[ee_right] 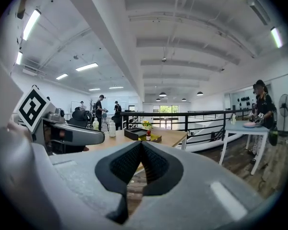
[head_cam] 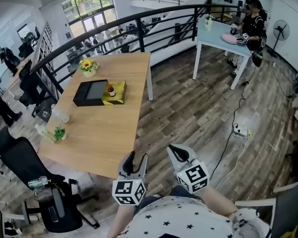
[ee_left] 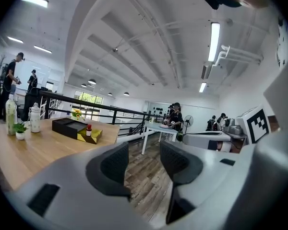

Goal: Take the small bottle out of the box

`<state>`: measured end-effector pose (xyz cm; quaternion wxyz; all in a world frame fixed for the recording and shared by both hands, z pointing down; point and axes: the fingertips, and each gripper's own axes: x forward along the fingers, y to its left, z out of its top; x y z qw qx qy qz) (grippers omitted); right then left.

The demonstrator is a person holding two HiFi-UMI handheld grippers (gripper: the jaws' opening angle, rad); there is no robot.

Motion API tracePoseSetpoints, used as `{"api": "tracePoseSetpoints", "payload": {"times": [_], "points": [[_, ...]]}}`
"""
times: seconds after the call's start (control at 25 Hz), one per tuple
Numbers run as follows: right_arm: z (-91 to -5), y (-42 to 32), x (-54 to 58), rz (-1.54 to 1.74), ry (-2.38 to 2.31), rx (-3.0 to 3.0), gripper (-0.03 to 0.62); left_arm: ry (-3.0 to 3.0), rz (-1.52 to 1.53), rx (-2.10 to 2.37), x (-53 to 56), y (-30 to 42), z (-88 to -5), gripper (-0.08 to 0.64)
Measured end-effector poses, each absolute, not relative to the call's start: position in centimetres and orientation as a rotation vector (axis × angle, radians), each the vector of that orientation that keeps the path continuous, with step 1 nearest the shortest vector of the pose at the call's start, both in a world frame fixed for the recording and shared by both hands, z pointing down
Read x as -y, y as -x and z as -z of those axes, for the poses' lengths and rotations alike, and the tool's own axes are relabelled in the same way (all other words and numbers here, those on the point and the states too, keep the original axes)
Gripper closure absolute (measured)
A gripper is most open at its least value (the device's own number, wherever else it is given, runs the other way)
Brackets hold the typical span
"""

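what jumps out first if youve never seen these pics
The long wooden table at middle left, with a black box near its far end and a small red-capped bottle standing on the yellow part beside it. Closer in, at the bottom edge, the two claws hang over the floor, short of the table: the left claw open and empty, the right claw shut on nothing.

Table [head_cam: 104,133]: light wood, matt, smooth, fine grain. Floor [head_cam: 198,108]: grey-brown wood planks, worn look, low sheen. Box [head_cam: 92,92]: black, matt, smooth. Small bottle [head_cam: 111,90]: too small to tell material. Left gripper [head_cam: 138,157] & right gripper [head_cam: 176,151]: grey plastic shells, matt, slightly grainy. Pads [ee_left: 113,164]: black, rubber-like, fine knurled texture. Railing [head_cam: 139,21]: black metal, semi-gloss. Far table [head_cam: 223,41]: smooth pale top, painted legs.
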<state>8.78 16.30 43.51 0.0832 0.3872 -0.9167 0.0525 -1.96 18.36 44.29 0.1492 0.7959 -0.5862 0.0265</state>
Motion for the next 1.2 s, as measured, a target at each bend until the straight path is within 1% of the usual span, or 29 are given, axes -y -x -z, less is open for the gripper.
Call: {"api": "tracePoseSetpoints", "payload": {"times": [0.16,0.64,0.68,0.92,1.2], "points": [[-43.7,-6.8,-17.1,-0.162,-1.105,2.763,0.586,-2.294,-0.072,1.683,-18.9,3.3,-44.5,0.359],[-43.7,-3.7,-17.9,-0.187,-1.161,2.744,0.583,-2.308,-0.067,1.66,-19.7,6.7,-44.8,0.359],[-43.7,-3.6,-18.0,-0.193,-1.155,2.744,0.571,-2.306,-0.069,1.66,-19.7,6.8,-44.8,0.359],[-43.7,-3.5,-17.4,-0.217,-1.142,2.753,0.551,-2.297,-0.085,1.647,-19.3,6.6,-45.2,0.359],[-43.8,-3.5,-14.0,-0.212,-1.083,2.778,0.486,-2.271,-0.061,1.672,-16.3,6.3,-45.5,0.359]]}}
